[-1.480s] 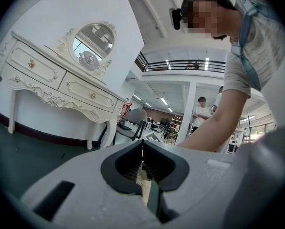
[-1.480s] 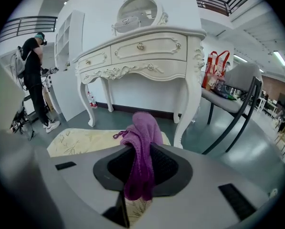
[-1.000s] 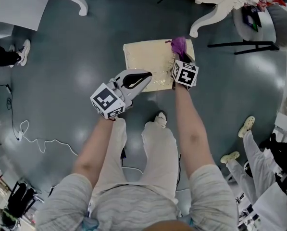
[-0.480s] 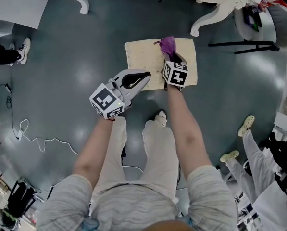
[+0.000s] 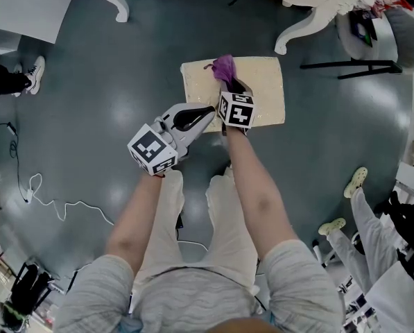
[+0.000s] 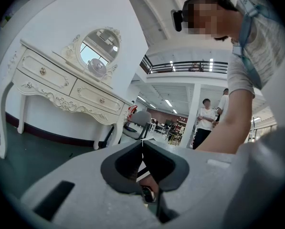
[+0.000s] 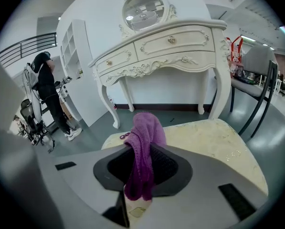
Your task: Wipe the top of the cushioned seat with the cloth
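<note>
The cream cushioned seat [image 5: 262, 89] lies below me on the grey floor, and the right gripper view shows its top [image 7: 214, 140]. My right gripper [image 5: 225, 82] is shut on the purple cloth [image 5: 224, 66], which rests on the seat's left half. In the right gripper view the cloth [image 7: 143, 149] hangs bunched between the jaws. My left gripper [image 5: 205, 109] hovers at the seat's front left edge, shut, with nothing in it. The left gripper view shows its closed tips [image 6: 142, 143] pointing up and away from the seat.
A white ornate dressing table [image 7: 161, 46] with an oval mirror stands beyond the seat; its legs [image 5: 297, 26] reach near the seat's far side. A grey chair [image 7: 257, 82] stands at right. People stand around [image 5: 373, 220]. A white cable [image 5: 47, 200] lies on the floor at left.
My right gripper has slid the purple cloth leftward across the seat, from its right part to its left half. The left gripper has stayed nearly still.
</note>
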Demonstrator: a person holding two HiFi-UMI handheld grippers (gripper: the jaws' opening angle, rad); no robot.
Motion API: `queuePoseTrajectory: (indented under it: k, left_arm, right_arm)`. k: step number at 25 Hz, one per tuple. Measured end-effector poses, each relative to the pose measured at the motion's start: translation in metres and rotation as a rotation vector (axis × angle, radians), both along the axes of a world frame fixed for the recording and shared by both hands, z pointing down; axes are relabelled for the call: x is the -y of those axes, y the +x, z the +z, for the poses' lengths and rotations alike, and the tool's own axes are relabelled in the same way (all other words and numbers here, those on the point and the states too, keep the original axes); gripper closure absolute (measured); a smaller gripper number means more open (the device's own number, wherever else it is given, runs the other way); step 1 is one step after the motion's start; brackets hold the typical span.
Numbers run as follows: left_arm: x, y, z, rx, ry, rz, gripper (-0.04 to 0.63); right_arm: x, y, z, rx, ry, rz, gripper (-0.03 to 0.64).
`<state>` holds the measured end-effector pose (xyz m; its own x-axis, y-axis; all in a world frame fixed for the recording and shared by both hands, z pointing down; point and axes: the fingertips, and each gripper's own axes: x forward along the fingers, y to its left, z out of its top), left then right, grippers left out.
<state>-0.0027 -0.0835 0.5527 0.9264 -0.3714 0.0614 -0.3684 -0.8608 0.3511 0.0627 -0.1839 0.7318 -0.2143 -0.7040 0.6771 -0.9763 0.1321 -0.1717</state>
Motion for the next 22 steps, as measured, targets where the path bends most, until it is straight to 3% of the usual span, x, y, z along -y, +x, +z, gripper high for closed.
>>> queuePoseTrajectory:
  k: [22]
  left_arm:
    - [-0.001, -0.025, 0.009, 0.041, -0.006, -0.033, 0.581]
  right_arm:
    - [-0.020, -0.080, -0.005, 0.101, -0.012, -0.100, 0.538]
